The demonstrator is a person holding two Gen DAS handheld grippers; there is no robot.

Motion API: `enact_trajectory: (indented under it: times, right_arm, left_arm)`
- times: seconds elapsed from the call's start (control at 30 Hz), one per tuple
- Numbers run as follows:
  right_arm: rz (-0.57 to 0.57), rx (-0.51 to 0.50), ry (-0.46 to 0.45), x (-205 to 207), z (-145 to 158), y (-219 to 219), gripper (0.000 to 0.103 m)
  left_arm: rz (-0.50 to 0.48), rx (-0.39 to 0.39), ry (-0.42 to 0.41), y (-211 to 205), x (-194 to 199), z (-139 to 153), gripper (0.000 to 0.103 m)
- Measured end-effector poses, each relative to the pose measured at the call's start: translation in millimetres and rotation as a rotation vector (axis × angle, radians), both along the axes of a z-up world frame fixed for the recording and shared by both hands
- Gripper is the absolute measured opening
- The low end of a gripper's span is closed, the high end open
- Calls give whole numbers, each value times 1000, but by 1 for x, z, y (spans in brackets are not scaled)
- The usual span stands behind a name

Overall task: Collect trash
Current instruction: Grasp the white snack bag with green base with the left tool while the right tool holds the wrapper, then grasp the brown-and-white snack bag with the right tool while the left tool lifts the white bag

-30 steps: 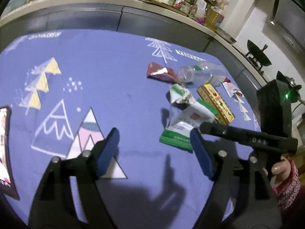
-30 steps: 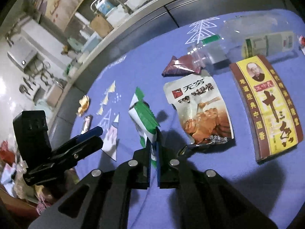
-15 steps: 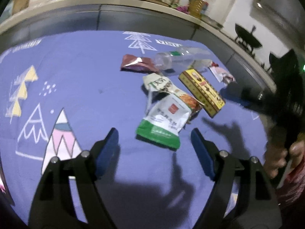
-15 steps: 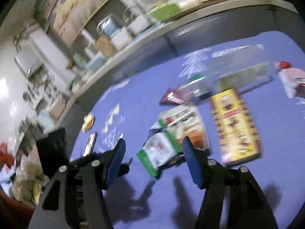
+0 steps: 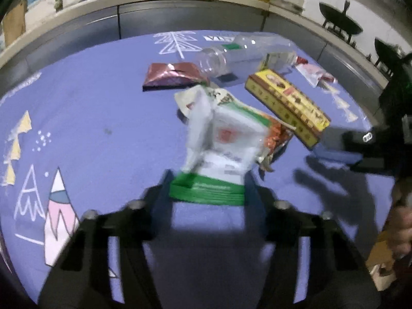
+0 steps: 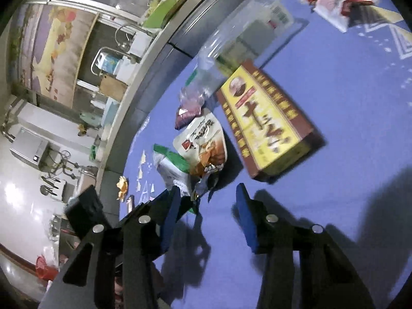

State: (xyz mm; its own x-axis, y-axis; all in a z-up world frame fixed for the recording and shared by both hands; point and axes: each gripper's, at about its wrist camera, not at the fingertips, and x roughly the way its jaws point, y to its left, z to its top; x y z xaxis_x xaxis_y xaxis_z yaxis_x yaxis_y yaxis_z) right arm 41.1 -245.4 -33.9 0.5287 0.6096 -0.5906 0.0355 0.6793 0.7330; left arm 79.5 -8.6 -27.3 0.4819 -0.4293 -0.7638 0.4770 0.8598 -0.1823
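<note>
A white and green snack bag [image 5: 221,154] lies on the purple cloth [image 5: 90,118]. My left gripper [image 5: 207,190] has closed in around its green bottom edge; the picture is blurred there. An orange snack bag [image 6: 206,144] lies half under it. My right gripper [image 6: 206,206] is open and empty, just in front of the yellow and brown box [image 6: 267,126]; the box also shows in the left wrist view [image 5: 285,103]. A clear plastic bottle [image 5: 244,54], a dark red wrapper [image 5: 172,77] and a pink and red wrapper [image 6: 342,5] lie farther off.
A grey counter [image 5: 128,7] with a green bowl and bottles runs behind the table. A small orange scrap [image 6: 122,184] lies near the cloth's far left edge. My left gripper's body [image 6: 85,211] shows at the left of the right wrist view.
My right gripper let go of the white and green bag, opened and swung right toward the yellow box. My left gripper moved forward and closed in on the bag's green edge.
</note>
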Motion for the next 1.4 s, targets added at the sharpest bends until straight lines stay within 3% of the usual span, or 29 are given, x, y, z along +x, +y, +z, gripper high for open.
enact_trajectory:
  times: [0.03,0.07,0.1,0.3,0.53,0.57,0.6,0.77,0.87,0.97,1.17,1.4]
  right_arm:
    - [-2,-19,4,3,0,4,42]
    - [-8,-36,8,5,-1,7,42]
    - [-23,-47,11,7,-1,9,42]
    - [-111,-71,23,17,-5,-1,42]
    - [-69,-75,-7,30,-10,19,42]
    - [-48,-77,-11,32,-11,24,31]
    - [-28,-62,-10,32,-12,27,10]
    - [19,-14,-19,18,-9,36,9]
    - [10,10,-61,4,6,26,9]
    - [-5,10,-94,-13,20,10,9]
    - [-70,-12,-99,-54,16,-25,9]
    - [-250,19,-196,-102,33,-97,9]
  left_arm:
    - [0,-15,7,2,0,1,29]
    - [15,-5,7,5,1,1,1]
    - [18,1,20,8,3,0,1]
    - [43,-138,127,38,6,-9,1]
    - [33,-211,161,43,7,-9,1]
    - [31,-228,171,45,8,-9,1]
    - [32,-236,174,45,8,-8,1]
    - [35,-259,159,50,6,3,1]
    - [38,-318,166,56,4,14,1]
    - [34,-327,143,56,-3,28,1]
    - [-23,-295,151,27,-15,35,1]
    - [-191,-270,158,-63,-16,52,1]
